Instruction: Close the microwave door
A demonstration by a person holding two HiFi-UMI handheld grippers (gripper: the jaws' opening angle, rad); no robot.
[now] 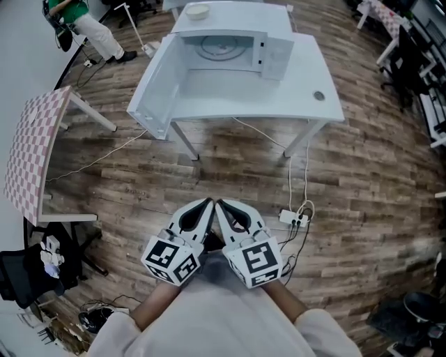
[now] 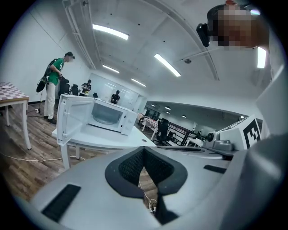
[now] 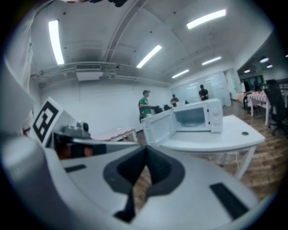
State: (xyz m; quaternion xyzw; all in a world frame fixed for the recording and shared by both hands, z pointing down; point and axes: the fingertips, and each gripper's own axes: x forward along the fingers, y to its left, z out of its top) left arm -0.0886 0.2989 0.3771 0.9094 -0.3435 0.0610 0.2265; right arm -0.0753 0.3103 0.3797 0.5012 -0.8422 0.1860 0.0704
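Note:
A white microwave [image 1: 230, 49] stands at the back of a white table [image 1: 279, 97]. Its door [image 1: 157, 87] is swung wide open toward the table's front left corner, and the glass turntable shows inside. Both grippers are held close to the person's body, well short of the table. The left gripper [image 1: 207, 203] and right gripper [image 1: 220, 204] are side by side, jaws shut on nothing. In the left gripper view the microwave [image 2: 108, 117] and its door [image 2: 67, 119] lie beyond the shut left gripper [image 2: 144, 149]. In the right gripper view the microwave [image 3: 198, 117] lies beyond the right gripper [image 3: 145, 148].
A bowl [image 1: 198, 11] rests on top of the microwave. A checkered table [image 1: 31, 150] stands at the left, and a power strip [image 1: 294, 218] with cables lies on the wooden floor. A person in green [image 1: 90, 24] stands at the far left. Office chairs [image 1: 411, 63] are at the right.

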